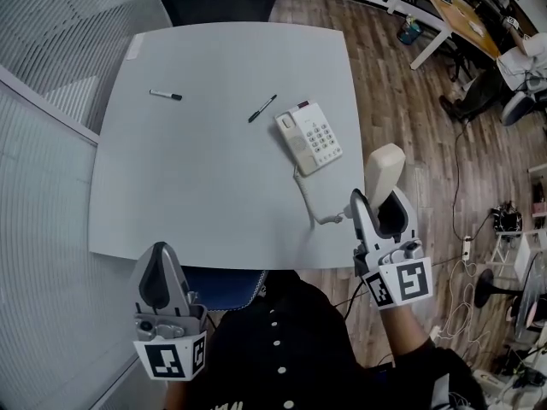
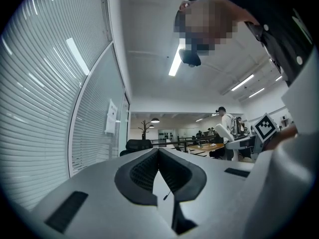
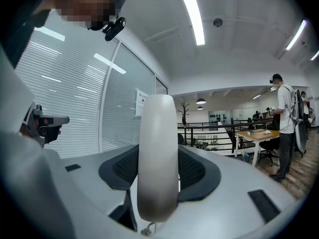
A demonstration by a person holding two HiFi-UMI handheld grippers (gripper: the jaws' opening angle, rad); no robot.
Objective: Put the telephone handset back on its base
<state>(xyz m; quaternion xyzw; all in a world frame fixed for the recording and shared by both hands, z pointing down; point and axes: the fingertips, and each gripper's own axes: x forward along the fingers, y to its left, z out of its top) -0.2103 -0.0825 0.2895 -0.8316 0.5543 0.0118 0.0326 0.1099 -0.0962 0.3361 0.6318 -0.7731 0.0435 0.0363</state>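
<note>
My left claw [image 1: 161, 254], jaws together and empty, hangs at the bench's [image 1: 197, 186] near edge. My right claw [image 1: 380, 200] clamps the handset [image 1: 382, 167] upright off the near right corner, apart from the base [image 1: 309, 137].

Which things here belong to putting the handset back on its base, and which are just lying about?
Belong: handset, held in the right tongs; telephone base; coiled cord.
Lying about: marker; pen.
</note>
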